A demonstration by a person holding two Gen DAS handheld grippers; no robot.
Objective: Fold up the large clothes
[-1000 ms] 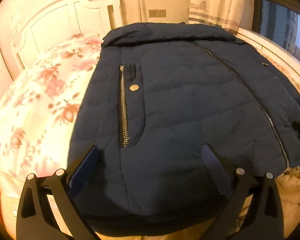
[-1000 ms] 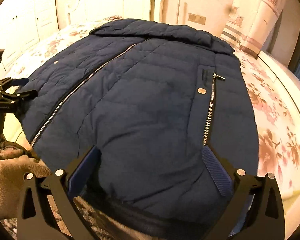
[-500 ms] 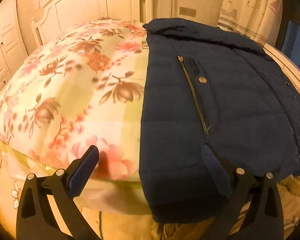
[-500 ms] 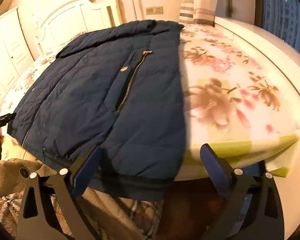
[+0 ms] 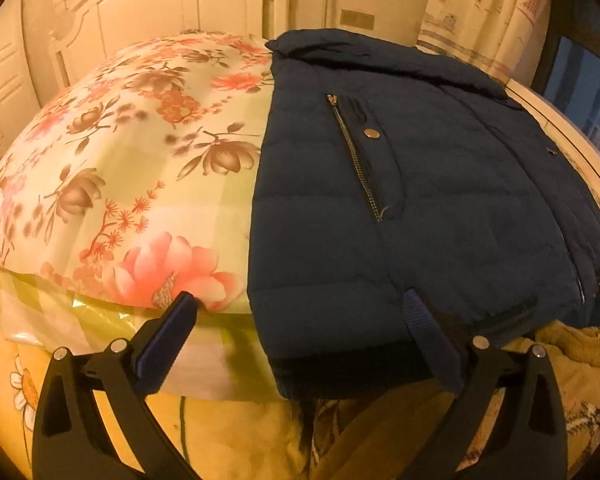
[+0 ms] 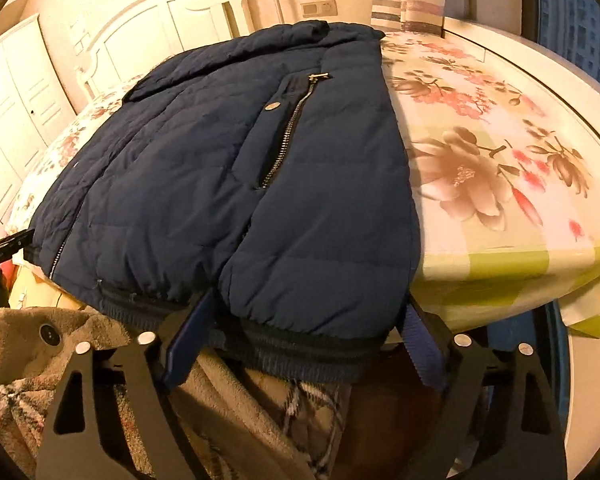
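Observation:
A navy quilted jacket lies front up on the floral bed, collar toward the headboard, hem hanging over the near edge. It also shows in the right wrist view. My left gripper is open at the jacket's left hem corner; its right finger is against the hem, its left finger over the bedsheet. My right gripper is open and its fingers straddle the jacket's right hem corner.
The floral bedsheet covers the bed on both sides of the jacket. A white headboard and curtains stand at the back. A tan plaid blanket lies below the near bed edge. A window is at the right.
Both grippers have moved outward from over the jacket's middle to its two hem corners, left to the left and right to the right, and dropped lower. The jacket has not moved.

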